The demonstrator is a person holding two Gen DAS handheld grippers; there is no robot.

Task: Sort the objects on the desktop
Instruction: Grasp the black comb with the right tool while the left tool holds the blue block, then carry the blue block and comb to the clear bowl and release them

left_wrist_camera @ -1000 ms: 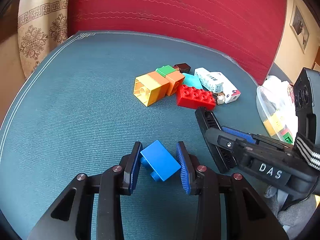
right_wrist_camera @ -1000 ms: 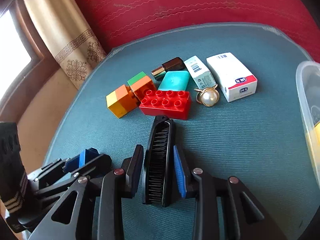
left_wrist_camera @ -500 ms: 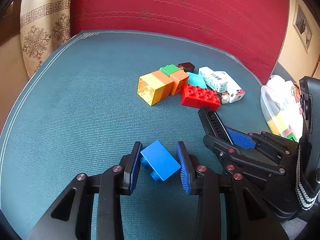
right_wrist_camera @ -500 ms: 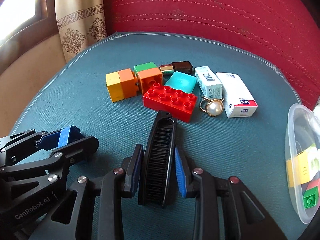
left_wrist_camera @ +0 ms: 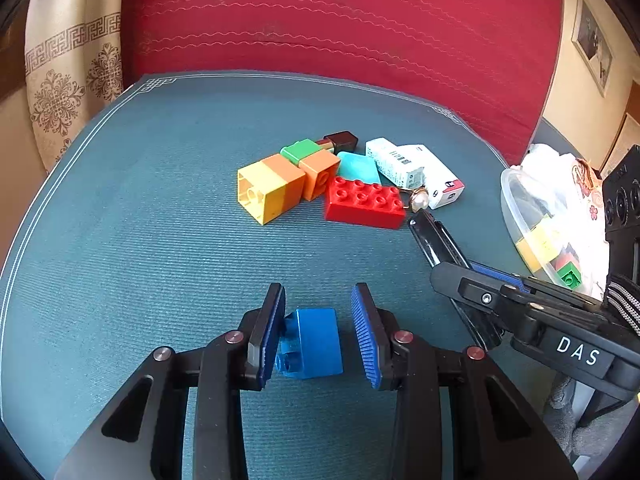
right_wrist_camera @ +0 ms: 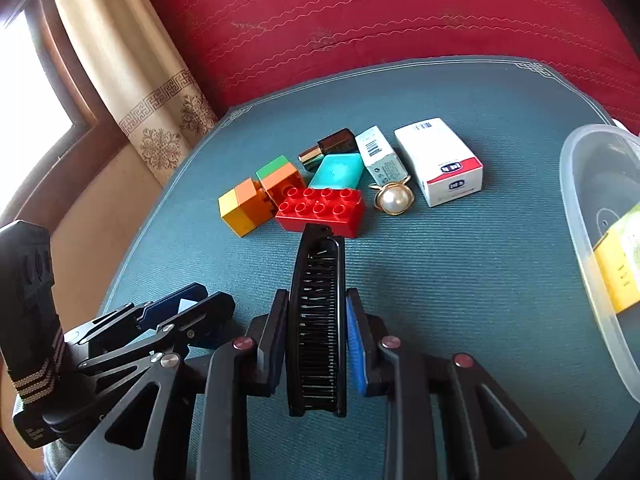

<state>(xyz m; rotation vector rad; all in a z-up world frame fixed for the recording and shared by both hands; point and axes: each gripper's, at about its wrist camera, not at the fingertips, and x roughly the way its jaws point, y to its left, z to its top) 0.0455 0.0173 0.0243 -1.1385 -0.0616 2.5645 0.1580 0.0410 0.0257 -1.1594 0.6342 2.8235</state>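
A small blue brick (left_wrist_camera: 314, 344) lies on the teal mat between the pads of my left gripper (left_wrist_camera: 318, 292). Its studs touch the left pad and a narrow gap shows at the right pad, so that gripper is open around it. My right gripper (right_wrist_camera: 316, 296) is closing tight on a black comb (right_wrist_camera: 320, 264), which stands on edge with a pad against each side. The comb's tip points at the red brick (right_wrist_camera: 320, 210) and stops just short of it. In the left wrist view the right gripper (left_wrist_camera: 480, 280) and the comb (left_wrist_camera: 436, 236) come in from the right.
A pile sits mid-mat: a yellow-orange brick (right_wrist_camera: 240, 210), a green-orange brick (right_wrist_camera: 280, 178), a teal block (right_wrist_camera: 338, 170), a dark little bottle (right_wrist_camera: 330, 146), two white boxes (right_wrist_camera: 440, 164), and a pearl ring (right_wrist_camera: 392, 200). A clear plastic tub (right_wrist_camera: 592, 220) holding bricks stands at the right edge. A red cushion rises behind.
The blue brick has turned between the left pads, from skewed to square with its studs facing left. The right gripper swung with the comb towards the left gripper and back out.
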